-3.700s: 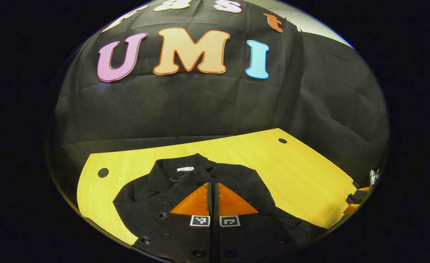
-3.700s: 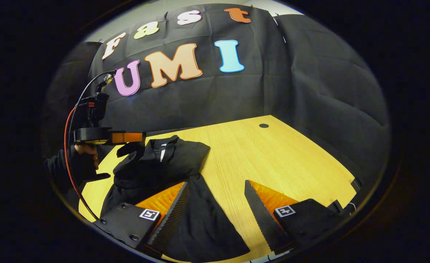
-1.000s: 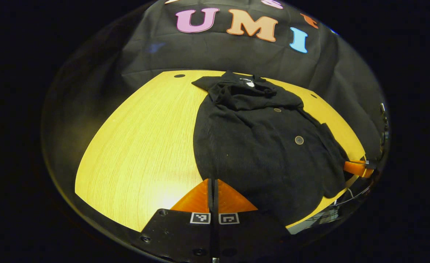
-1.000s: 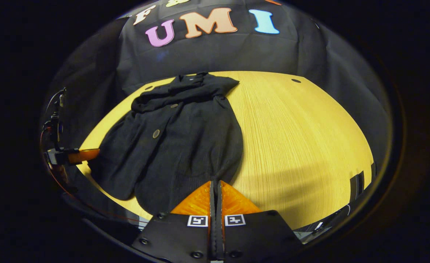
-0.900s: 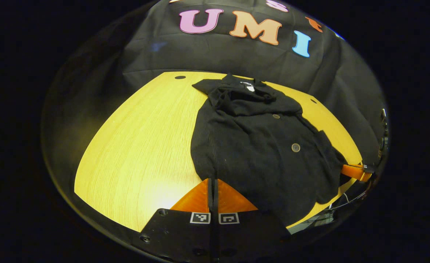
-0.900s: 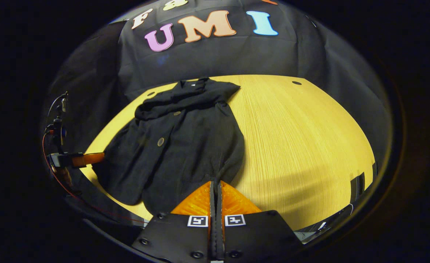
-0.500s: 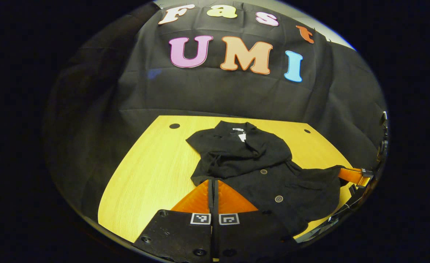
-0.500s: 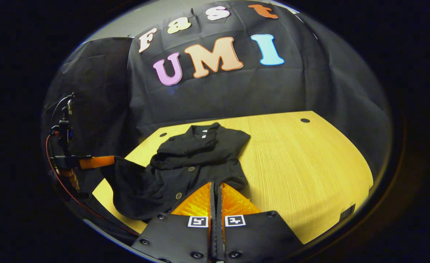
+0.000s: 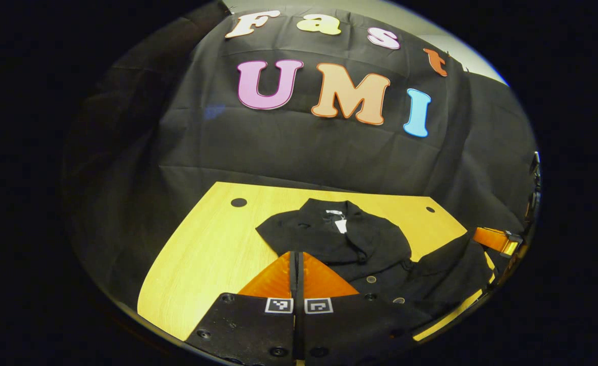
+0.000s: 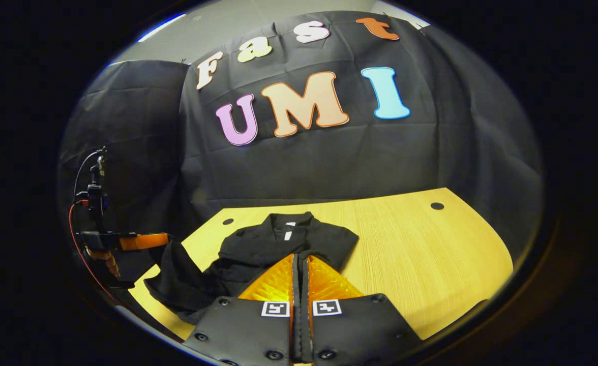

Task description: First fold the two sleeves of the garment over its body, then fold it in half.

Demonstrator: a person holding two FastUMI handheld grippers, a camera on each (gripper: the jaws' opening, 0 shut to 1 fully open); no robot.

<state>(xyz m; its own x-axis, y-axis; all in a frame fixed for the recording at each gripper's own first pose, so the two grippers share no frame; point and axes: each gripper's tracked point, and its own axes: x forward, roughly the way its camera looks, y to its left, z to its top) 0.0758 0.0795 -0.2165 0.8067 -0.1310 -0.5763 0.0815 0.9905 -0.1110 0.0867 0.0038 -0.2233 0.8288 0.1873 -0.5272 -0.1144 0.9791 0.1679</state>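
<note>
A black buttoned garment (image 9: 360, 244) lies on the yellow wooden table (image 9: 202, 244), collar and white tag (image 9: 340, 225) at the far end, sleeves folded over its body. My left gripper (image 9: 296, 274) is shut on the hem's left corner; in the right gripper view it (image 10: 144, 241) holds that corner raised off the table. My right gripper (image 10: 300, 279) is shut on the hem's other corner; the left gripper view shows it (image 9: 489, 239) with cloth hanging from it. The lower half of the garment (image 10: 278, 244) is lifted and hangs over the upper half.
The table (image 10: 421, 244) has bare wood right of the garment and a round cable hole (image 10: 437, 206) near its far corner, another hole (image 9: 238, 202) at the far left. A hand (image 10: 103, 256) and a red cable sit behind the left gripper.
Both grippers, shut on the hem, have risen and moved forward toward the collar. The garment's lower half has come off the table and now covers more of the body.
</note>
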